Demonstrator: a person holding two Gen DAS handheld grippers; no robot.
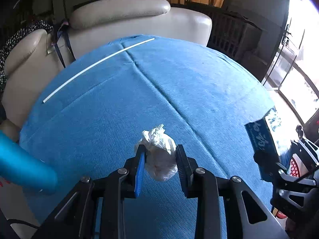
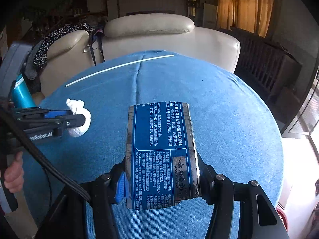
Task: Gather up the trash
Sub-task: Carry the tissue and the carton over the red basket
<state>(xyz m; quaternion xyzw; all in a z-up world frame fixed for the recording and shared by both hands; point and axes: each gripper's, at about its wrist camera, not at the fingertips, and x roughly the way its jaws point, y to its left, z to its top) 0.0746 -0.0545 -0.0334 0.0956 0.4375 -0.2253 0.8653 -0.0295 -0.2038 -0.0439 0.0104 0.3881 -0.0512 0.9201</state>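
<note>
My left gripper (image 1: 160, 152) is shut on a crumpled white tissue wad (image 1: 159, 155), held just above the blue cloth-covered table (image 1: 199, 83). The right wrist view shows that same left gripper (image 2: 79, 119) at the left, with the tissue wad (image 2: 79, 117) bulging out past its fingers. My right gripper (image 2: 161, 171) is shut on a flattened blue printed carton (image 2: 161, 151), lifted over the table (image 2: 229, 109). In the left wrist view the carton (image 1: 261, 139) shows at the right edge. A long thin white straw (image 1: 95, 64) lies on the cloth near the far edge, also visible as the straw (image 2: 119, 67).
A cream leather armchair (image 1: 127, 18) stands right behind the table. A blue cylinder (image 1: 22, 165) is at the left edge. A hand (image 2: 13, 173) holds the left gripper's handle. A red basket (image 1: 295, 167) shows low at the right, past the table edge.
</note>
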